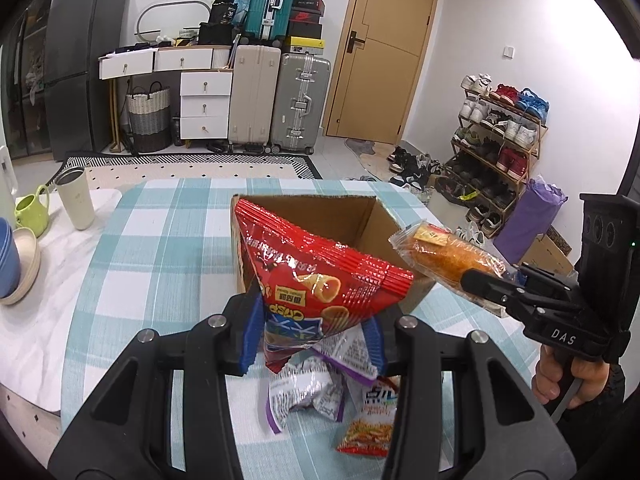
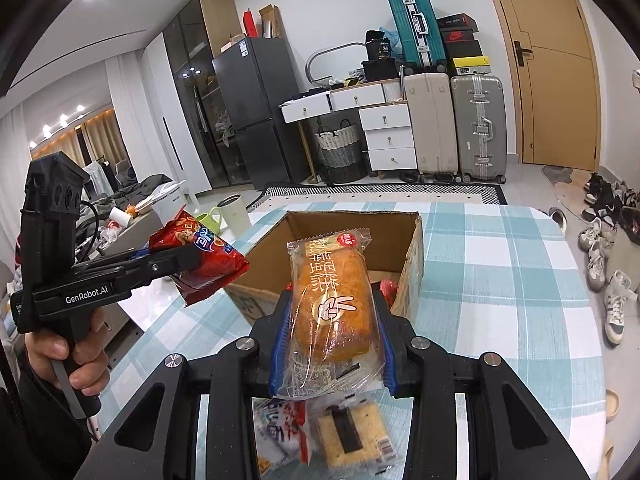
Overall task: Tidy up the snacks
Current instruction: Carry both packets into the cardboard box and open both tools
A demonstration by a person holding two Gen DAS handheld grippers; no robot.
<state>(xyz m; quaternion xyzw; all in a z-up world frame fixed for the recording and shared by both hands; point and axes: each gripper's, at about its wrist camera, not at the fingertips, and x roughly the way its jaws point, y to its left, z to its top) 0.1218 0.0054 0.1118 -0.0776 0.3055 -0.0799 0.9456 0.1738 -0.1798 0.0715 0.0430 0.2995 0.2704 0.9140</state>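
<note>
My left gripper (image 1: 312, 332) is shut on a red bag of crisps (image 1: 316, 276), lifted in front of the open cardboard box (image 1: 320, 208) on the checked tablecloth. Seen from the right wrist, that left gripper (image 2: 188, 258) holds the red bag (image 2: 208, 260) left of the box (image 2: 412, 248). My right gripper (image 2: 332, 336) is shut on a wrapped orange bread roll (image 2: 332, 304) just before the box's near wall. In the left wrist view the roll (image 1: 444, 258) hangs at the box's right corner in the right gripper (image 1: 476, 284). Something red lies inside the box.
Loose snack packets (image 1: 328, 396) lie on the cloth (image 1: 160, 248) below my left gripper, and others (image 2: 336, 432) below the right one. A green mug (image 1: 30, 210), a tumbler (image 1: 76, 200) and stacked bowls (image 1: 16, 264) stand at the table's left. A person's hand grips each handle.
</note>
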